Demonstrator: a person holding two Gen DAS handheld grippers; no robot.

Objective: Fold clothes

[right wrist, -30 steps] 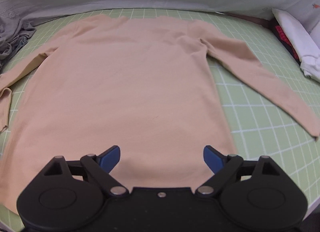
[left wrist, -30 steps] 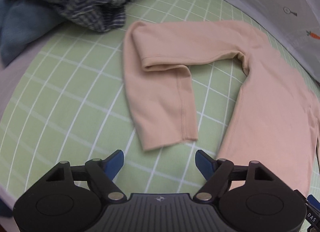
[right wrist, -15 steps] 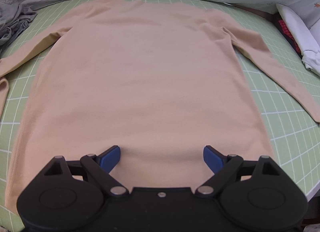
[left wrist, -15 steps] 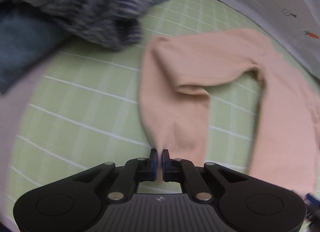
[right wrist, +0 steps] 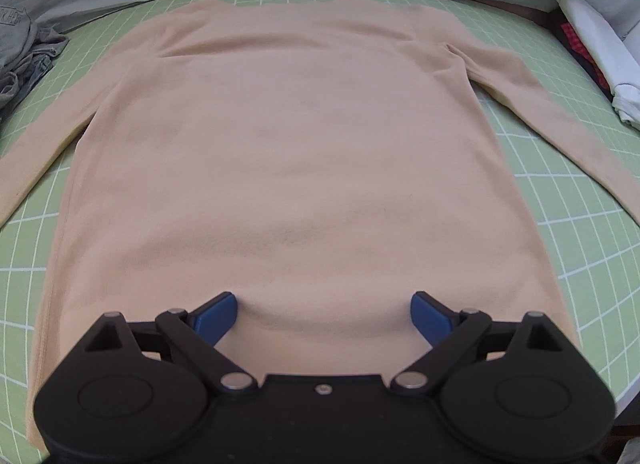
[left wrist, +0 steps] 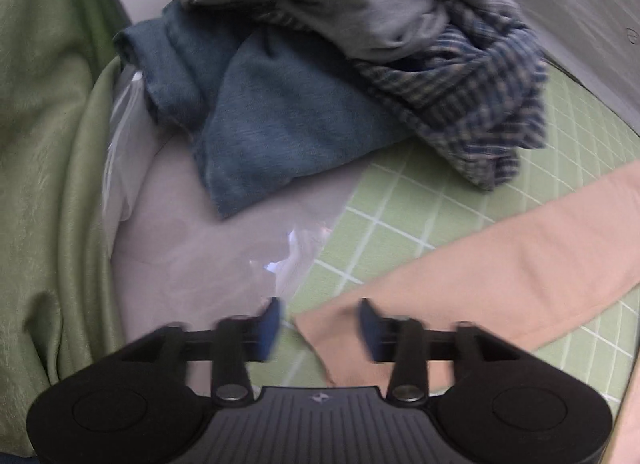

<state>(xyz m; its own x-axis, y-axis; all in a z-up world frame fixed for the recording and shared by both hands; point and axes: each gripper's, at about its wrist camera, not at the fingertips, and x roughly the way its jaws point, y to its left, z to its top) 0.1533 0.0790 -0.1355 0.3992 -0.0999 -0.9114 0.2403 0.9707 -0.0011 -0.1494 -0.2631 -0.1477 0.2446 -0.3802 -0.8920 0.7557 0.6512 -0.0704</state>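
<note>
On the green gridded cutting mat (right wrist: 568,223), a peach long-sleeved knit top (right wrist: 280,151) is lying flat, neckline far, hem nearest the right gripper (right wrist: 323,314), long axis running straight away from it. That gripper is hovering over the hem, jaws spread wide, holding nothing. Left sleeve (left wrist: 500,260) is stretching diagonally, cuff end lying between the fingers of the left gripper (left wrist: 319,330), jaws parted and blurred, apparently gripping nothing. So the left hand is nearer the sleeve, the right nearer the hem. Only the left view is showing the pile of blue, grey and striped garments (left wrist: 320,75); only the right is showing white folded cloth (right wrist: 600,59).
</note>
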